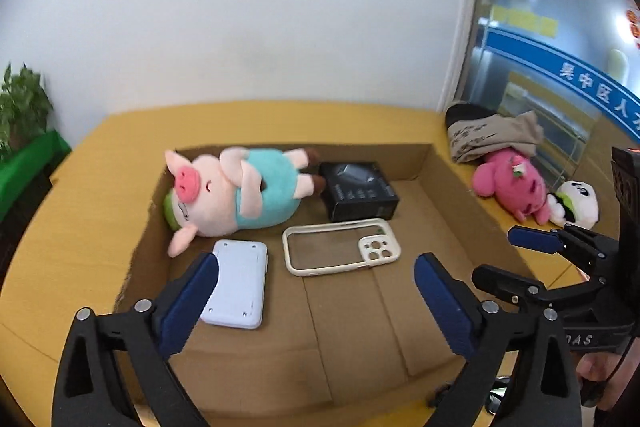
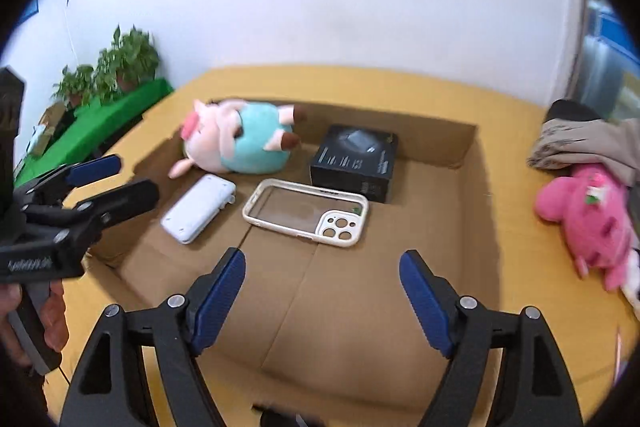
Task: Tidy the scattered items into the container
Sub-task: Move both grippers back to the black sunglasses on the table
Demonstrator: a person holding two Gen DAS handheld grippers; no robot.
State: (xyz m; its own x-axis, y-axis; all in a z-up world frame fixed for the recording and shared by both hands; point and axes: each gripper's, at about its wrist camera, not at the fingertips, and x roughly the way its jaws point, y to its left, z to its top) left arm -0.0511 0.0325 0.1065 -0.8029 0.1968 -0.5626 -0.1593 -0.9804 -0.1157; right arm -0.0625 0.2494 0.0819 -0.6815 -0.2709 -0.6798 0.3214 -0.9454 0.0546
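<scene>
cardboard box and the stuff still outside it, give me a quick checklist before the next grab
1. Left claw empty, jaws apart: ok.
2. Right claw empty, jaws apart: ok.
3. Cardboard box has free floor: ok, its near half is bare; pig plush, black box, phone case and white device lie at the far side.
4. Everything tidied: not ok, pink plush, panda plush and beige cloth lie outside, right of the box.
5. Pink plush free to lift: cannot tell, the cloth seems to overlap its top.
6. Claws clear of each other: ok, side by side, apart.
</scene>
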